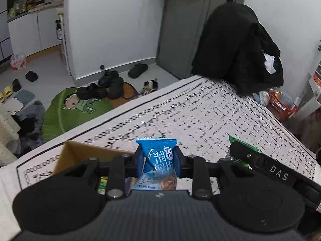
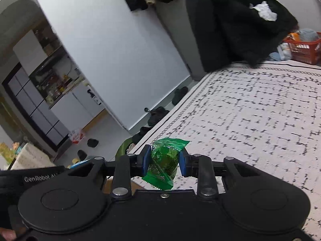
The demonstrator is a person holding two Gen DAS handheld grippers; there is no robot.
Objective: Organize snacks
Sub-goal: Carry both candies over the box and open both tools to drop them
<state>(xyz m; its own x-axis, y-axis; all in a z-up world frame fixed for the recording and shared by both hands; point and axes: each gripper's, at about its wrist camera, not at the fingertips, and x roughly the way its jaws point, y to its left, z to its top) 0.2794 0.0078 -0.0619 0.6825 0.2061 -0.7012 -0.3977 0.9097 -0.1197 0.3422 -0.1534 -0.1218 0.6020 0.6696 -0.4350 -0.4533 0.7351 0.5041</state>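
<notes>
My left gripper (image 1: pixel 159 159) is shut on a blue snack packet (image 1: pixel 160 160) with white lettering, held upright between the blue pads above the patterned cloth. An open cardboard box (image 1: pixel 80 152) sits just below and left of it, with other packets partly visible inside. My right gripper (image 2: pixel 164 160) is shut on a green snack packet (image 2: pixel 163 160). In the left wrist view the right gripper's body (image 1: pixel 260 160) shows at the right, with the green packet (image 1: pixel 240 142) at its tip.
A white cloth with black marks (image 1: pixel 200 110) covers the surface. A black coat (image 1: pixel 236 46) hangs over a chair at its far end. A red basket (image 1: pixel 280 104) stands beyond on the right. Shoes (image 1: pixel 108 84) and a green mat (image 1: pixel 76 108) lie on the floor to the left.
</notes>
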